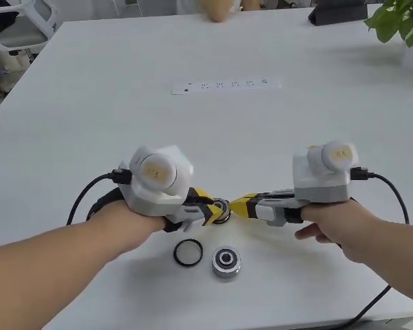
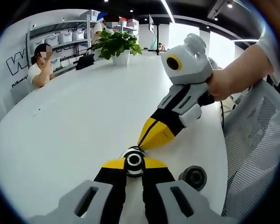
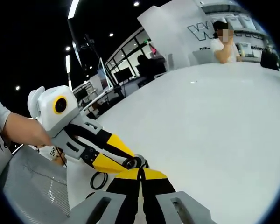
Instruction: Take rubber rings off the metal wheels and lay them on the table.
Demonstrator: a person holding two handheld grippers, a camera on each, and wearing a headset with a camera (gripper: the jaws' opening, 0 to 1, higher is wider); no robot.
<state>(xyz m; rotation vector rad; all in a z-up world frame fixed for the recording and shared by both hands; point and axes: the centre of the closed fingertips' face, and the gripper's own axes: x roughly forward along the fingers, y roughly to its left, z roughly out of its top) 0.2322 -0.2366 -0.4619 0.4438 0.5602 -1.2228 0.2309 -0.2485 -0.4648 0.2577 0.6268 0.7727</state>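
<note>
The metal wheel (image 2: pixel 134 160) being worked on is held off the table (image 1: pixel 124 117), clamped across its sides between the yellow tips of the left gripper (image 1: pixel 208 210). A dark band, taken to be its rubber ring, is seen round its rim. The right gripper (image 2: pixel 143 140) is brought against that rim from the opposite side, its jaws drawn together to a point. Whether any rubber has been caught between them cannot be told. Just below the grippers in the head view, a loose rubber ring (image 1: pixel 188 252) is laid flat on the table. A second wheel (image 1: pixel 226 262) lies beside it, close but apart, and appears bare.

Several failures can be judged likely from here. If only the edge of the rubber is nipped, the tips may slip off when pulled, and the ring would be left seated. If the pull is made off-axis, the wheel could be twisted out of the left gripper's hold and dropped. A dropped wheel may strike the loose ring or the second wheel, or roll towards the near table edge. A stretched ring may also snap free and be flung away.

Counted: 2 metal wheels, 1 loose ring, 1 ring apparently on the held wheel, and 2 grippers.
</note>
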